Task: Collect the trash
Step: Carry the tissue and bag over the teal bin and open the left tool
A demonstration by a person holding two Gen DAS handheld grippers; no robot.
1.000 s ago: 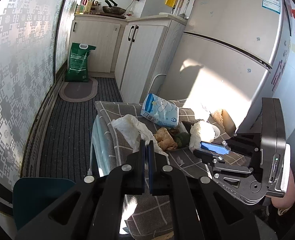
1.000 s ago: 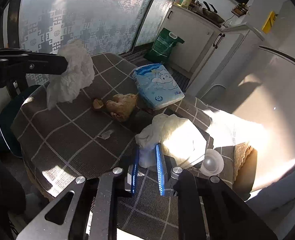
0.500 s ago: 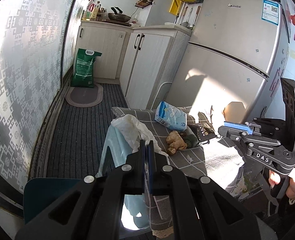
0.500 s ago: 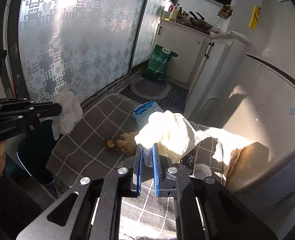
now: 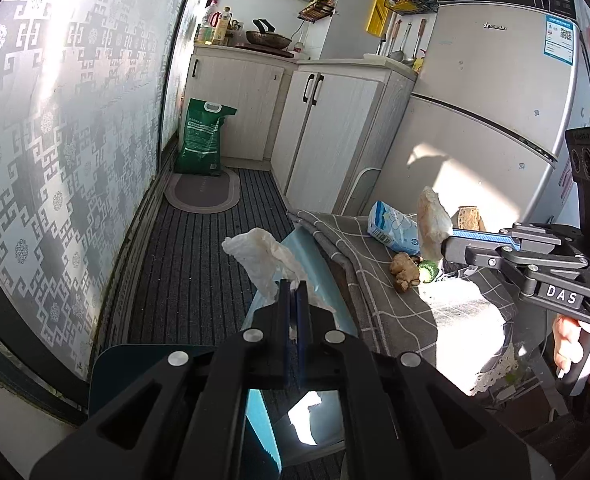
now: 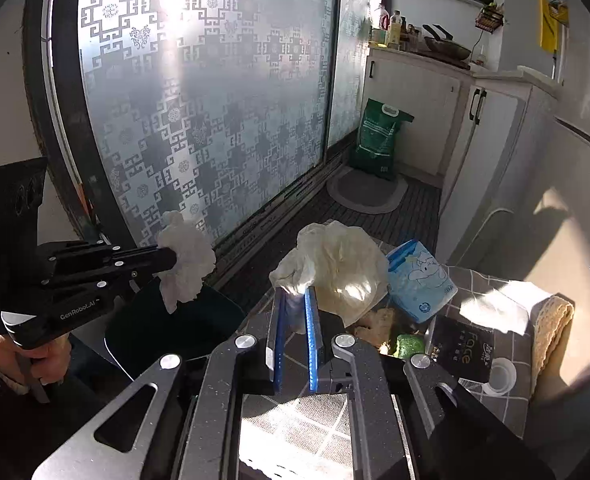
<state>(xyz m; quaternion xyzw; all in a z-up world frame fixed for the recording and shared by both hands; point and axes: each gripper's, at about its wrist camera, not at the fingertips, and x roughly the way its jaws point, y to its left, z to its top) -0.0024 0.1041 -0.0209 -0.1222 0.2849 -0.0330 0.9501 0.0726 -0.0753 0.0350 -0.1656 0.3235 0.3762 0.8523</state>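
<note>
My left tongs [image 5: 293, 300] were clenched on a crumpled white paper towel [image 5: 261, 256], which stuck up and to the left from between the tips. In the right wrist view that same wad [image 6: 187, 266] hung off the end of the left tongs [image 6: 167, 258], above a dark teal bin [image 6: 175, 324] that stood beside the worktop [image 6: 491, 292].

My right tongs [image 6: 295, 308] were gripping a pale, crinkled plastic bag [image 6: 335, 268], the blue pads pinching its lower left corner while the rest billowed up and to the right. From the left wrist camera I saw the bag [image 5: 433, 224] held in the air over the worktop's checked grey cloth [image 5: 379, 284] by the right tongs [image 5: 449, 240].

Still lying on the cloth were a blue and white tissue pack [image 6: 419, 280], a brownish knobbly lump [image 5: 405, 276], something green [image 6: 409, 346] just beside it, a black packet [image 6: 461, 354] and a small white cup [image 6: 499, 376]. A light blue panel [image 5: 315, 264] stood against the near edge of the worktop, behind my left tongs. A green sack [image 5: 203, 138] leaned by the cabinets [image 5: 327, 136] on the far floor.
</note>
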